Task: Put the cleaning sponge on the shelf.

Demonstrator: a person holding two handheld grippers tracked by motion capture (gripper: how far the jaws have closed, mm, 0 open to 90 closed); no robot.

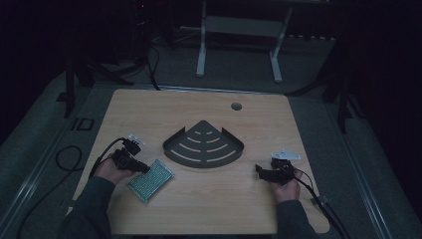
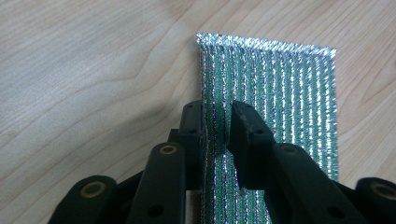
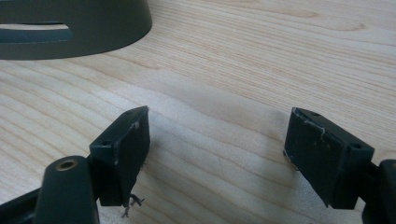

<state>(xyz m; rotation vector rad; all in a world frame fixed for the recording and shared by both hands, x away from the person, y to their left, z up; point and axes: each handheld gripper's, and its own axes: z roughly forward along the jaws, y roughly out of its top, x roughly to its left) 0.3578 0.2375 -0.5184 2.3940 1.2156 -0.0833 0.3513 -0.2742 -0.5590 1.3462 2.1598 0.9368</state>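
Here, near the table's (image 1: 209, 209) front left corner, the shiny green cloth (image 1: 151, 180) lies flat. Its long side slants from the front edge toward the middle. The left gripper (image 2: 217, 122) pinches a fold of it at one long edge. The right gripper (image 3: 217, 140), by the right edge, has jaws wide apart over bare wood. Farther back, mid-table, sits a dark fan-shaped tray (image 1: 204, 147), well apart from both.

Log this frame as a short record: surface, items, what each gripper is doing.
surface: wooden table
items: green-and-silver scouring pad, lying flat; dark fan-shaped slotted rack, mid-table
left gripper: jaws astride the pad's edge, narrow gap; whether the pads press on it cannot be told
right gripper: open, nothing between the jaws, low over bare wood near the rack
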